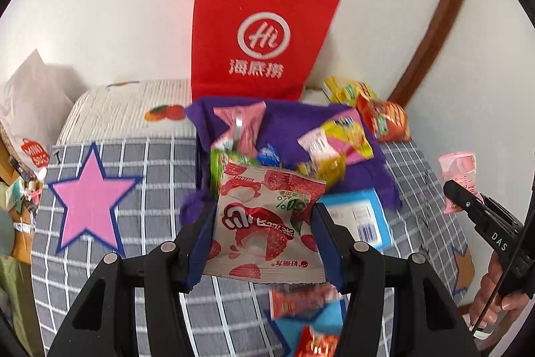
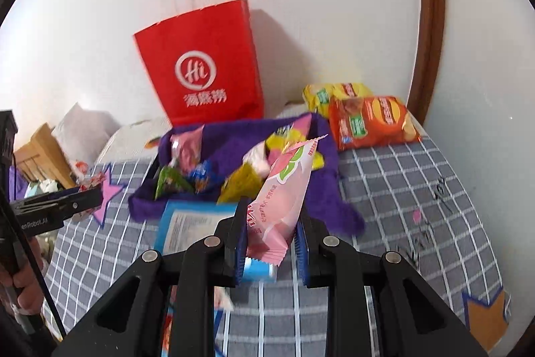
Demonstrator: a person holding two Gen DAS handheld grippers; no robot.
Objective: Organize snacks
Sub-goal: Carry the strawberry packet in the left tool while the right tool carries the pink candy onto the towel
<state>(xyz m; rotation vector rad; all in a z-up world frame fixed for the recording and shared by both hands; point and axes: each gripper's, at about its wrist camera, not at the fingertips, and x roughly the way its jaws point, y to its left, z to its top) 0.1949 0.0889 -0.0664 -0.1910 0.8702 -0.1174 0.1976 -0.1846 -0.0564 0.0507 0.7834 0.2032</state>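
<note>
My left gripper (image 1: 264, 223) is shut on a red-and-white lychee snack packet (image 1: 267, 223), held above the grey checked table just in front of a purple cloth bin (image 1: 287, 129) with several snack packets in it. My right gripper (image 2: 271, 223) is shut on a pink snack packet (image 2: 284, 199), also held in front of the purple bin (image 2: 230, 136). The right gripper with its pink packet (image 1: 458, 176) shows at the right edge of the left wrist view. The left gripper (image 2: 83, 199) shows at the left of the right wrist view.
A red paper bag (image 1: 260, 32) stands against the wall behind the bin. Orange (image 2: 371, 119) and yellow (image 2: 334, 91) chip bags lie at back right. A blue box (image 1: 361, 216) lies by the bin. Small packets (image 1: 301, 303) lie near the front. A pink star (image 1: 90, 199) marks the tablecloth.
</note>
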